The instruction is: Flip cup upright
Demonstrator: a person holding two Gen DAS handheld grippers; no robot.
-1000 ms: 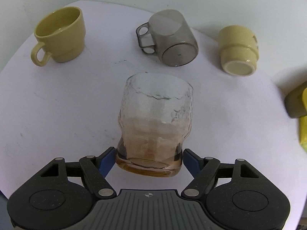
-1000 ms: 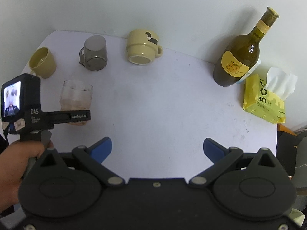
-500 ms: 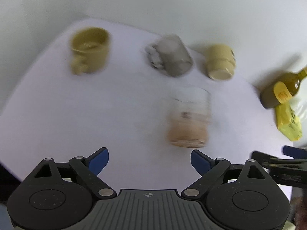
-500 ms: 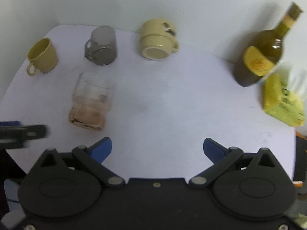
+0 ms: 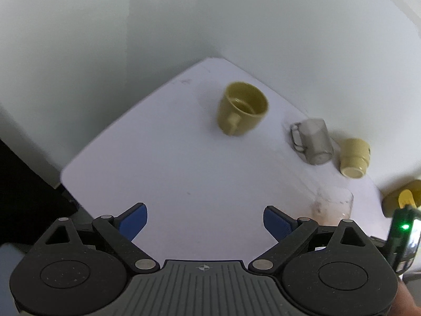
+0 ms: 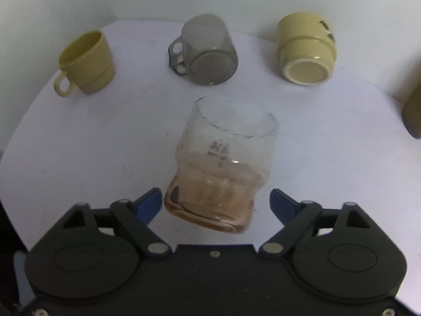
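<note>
A clear glass tumbler with an amber base (image 6: 221,173) stands on the white table (image 6: 79,144), rim up. My right gripper (image 6: 215,205) is open, its blue fingertips (image 6: 150,202) on either side of the tumbler's base, apart from it. My left gripper (image 5: 205,221) is open and empty, pulled back over the table's left part; the tumbler (image 5: 332,206) is at its right. A smoky grey mug (image 6: 208,52) and a cream mug (image 6: 305,50) lie mouth down. A yellow mug (image 6: 86,60) stands upright.
An olive bottle (image 6: 414,110) shows at the right edge of the right wrist view. A white wall stands close behind the mugs. The table's left corner and edge (image 5: 79,168) drop to a dark floor. The right gripper's handle with a green light (image 5: 402,231) shows at the far right of the left wrist view.
My left gripper has let go of the tumbler and drawn back to the left. My right gripper has moved left and forward, and its open fingers now flank the tumbler's base.
</note>
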